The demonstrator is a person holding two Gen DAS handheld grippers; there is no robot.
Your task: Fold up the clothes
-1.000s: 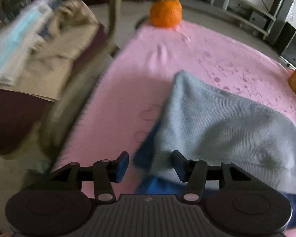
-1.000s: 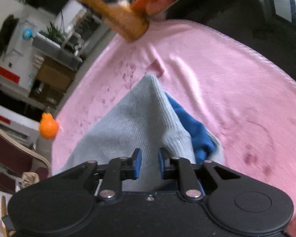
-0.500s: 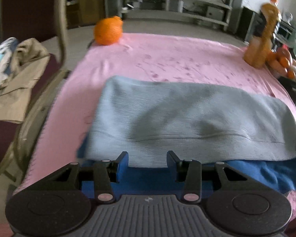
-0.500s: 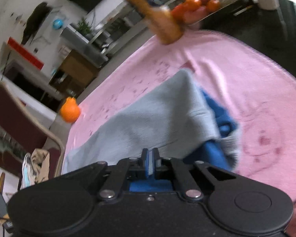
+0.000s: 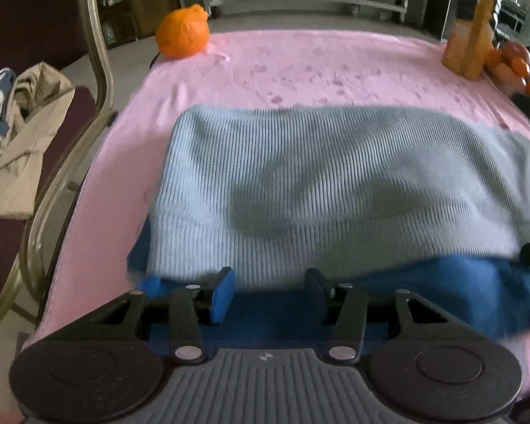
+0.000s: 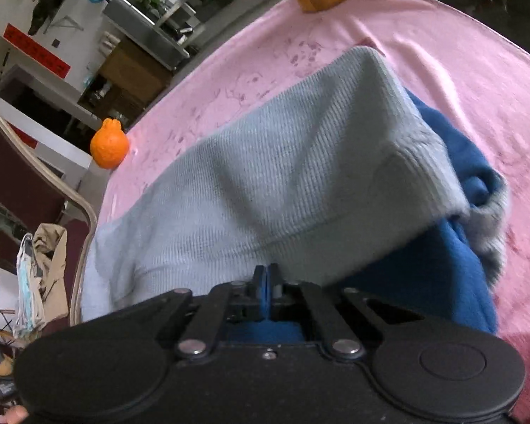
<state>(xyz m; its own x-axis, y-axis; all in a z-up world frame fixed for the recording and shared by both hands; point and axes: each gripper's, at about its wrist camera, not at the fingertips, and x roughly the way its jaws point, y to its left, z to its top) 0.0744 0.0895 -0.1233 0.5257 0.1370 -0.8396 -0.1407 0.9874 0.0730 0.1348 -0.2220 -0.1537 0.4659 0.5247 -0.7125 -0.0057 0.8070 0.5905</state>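
The grey sweater (image 5: 335,183) lies across the middle of the pink blanket (image 5: 300,67), already doubled into a long band, with a blue garment (image 5: 459,289) showing under its near edge. So one lengthwise fold looks done; what seems left is bringing the ends together into a compact stack, and the loose blue edge still needs tidying.

The left gripper (image 5: 270,291) sits at the sweater's near hem, its jaws partly spread and opening at this moment, with cloth between them but neither pad visibly pressing on it. The right gripper (image 6: 266,291) has its jaws pressed together at the hem toward the sweater's other end; blue cloth lies right at the pads, but whether any is pinched I cannot tell (the tips are nearly hidden by the gripper body).

The sweater is a fine ribbed knit, soft and thick, with a rounded folded edge on its far side. The blanket is fleecy with a faint darker print. Beyond the sweater an orange (image 5: 182,35) with pebbly skin rests at the blanket's far corner.
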